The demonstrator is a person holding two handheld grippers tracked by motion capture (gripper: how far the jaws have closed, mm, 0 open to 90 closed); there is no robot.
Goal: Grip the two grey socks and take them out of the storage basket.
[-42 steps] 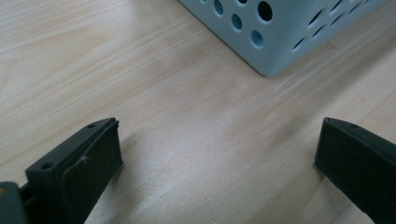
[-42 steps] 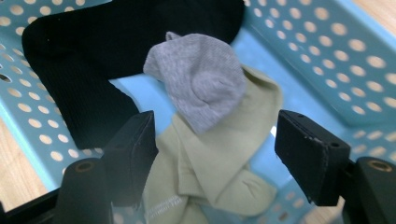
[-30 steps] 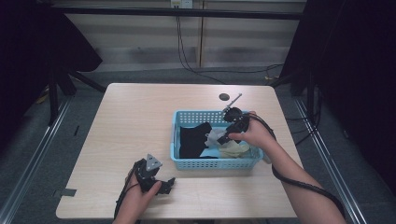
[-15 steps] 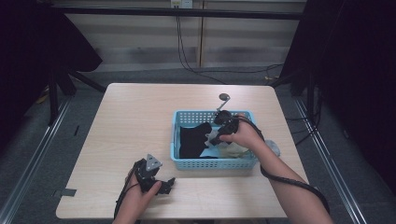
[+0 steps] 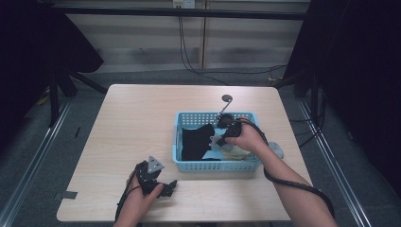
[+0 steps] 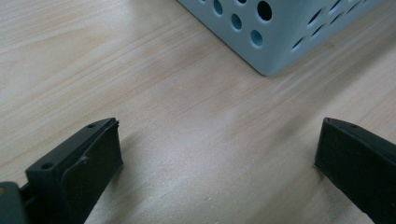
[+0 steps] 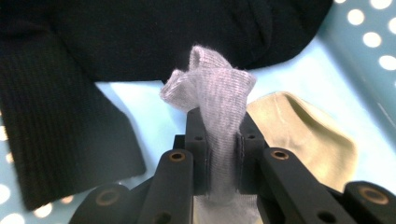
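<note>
A light blue perforated basket (image 5: 184, 163) stands right of the table's middle. Inside lie a black garment (image 5: 196, 141) and a cream cloth (image 5: 235, 154). My right gripper (image 5: 218, 140) reaches into the basket, shut on a pale grey knit sock (image 7: 219, 93) that sticks up between the jaws. Beyond it lie the black garment (image 7: 93, 56) and, to the right, the cream cloth (image 7: 303, 135). My left gripper (image 5: 169, 185) rests near the table's front edge, open and holding nothing. Just ahead of the left gripper (image 6: 219, 135) is a corner of the basket (image 6: 266, 42).
A grey cloth (image 5: 277, 150) lies on the table just right of the basket. A small dark round object (image 5: 227, 98) sits behind the basket. The wooden table (image 5: 132, 123) has bare room to the left. Black cables trail from both grippers.
My right hand has shifted a little left and nearer inside the basket, gripper still among the cloths. The left gripper has stayed put.
</note>
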